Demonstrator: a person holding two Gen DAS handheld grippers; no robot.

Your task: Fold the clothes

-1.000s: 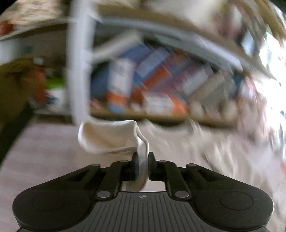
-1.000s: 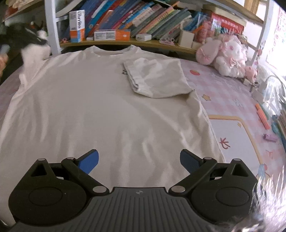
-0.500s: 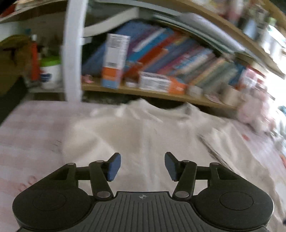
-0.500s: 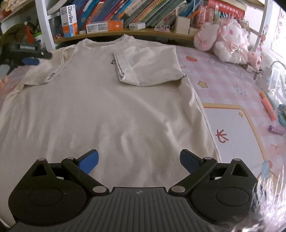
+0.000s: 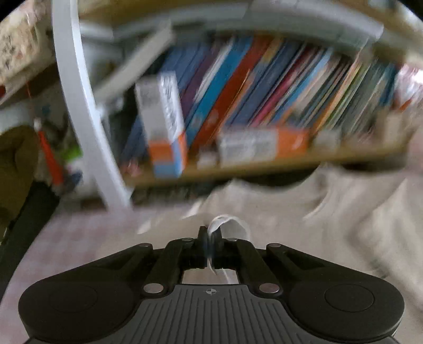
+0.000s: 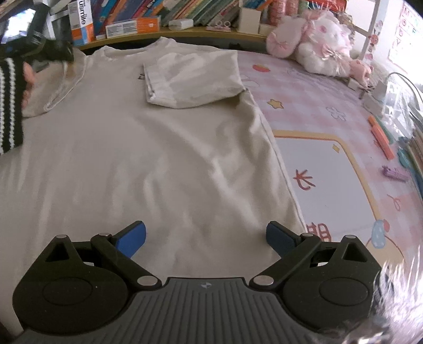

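Note:
A cream T-shirt [image 6: 158, 148] lies flat on the pink mat, collar toward the bookshelf. Its right sleeve [image 6: 193, 76] is folded in over the chest. The left sleeve [image 6: 50, 90] is turned in at the far left. My left gripper [image 5: 211, 238] is shut on a thin fold of the shirt's fabric [image 5: 228, 222]; the view is blurred by motion. In the right wrist view the left gripper [image 6: 63, 57] sits at the shirt's left shoulder, held by a hand in a striped cuff [image 6: 9, 105]. My right gripper [image 6: 206, 238] is open above the shirt's lower part, holding nothing.
A low bookshelf [image 6: 127, 23] full of books runs along the far edge, with a white shelf post [image 5: 84, 119] at its left. Pink plush toys [image 6: 317, 50] sit at the back right. Orange markers [image 6: 380, 137] and small items lie on the patterned mat [image 6: 330, 148] at right.
The left gripper let go of the sleeve it held a second ago, stood open over the shirt, and has now shut on fabric at the left shoulder. The right gripper stays open, barely moved.

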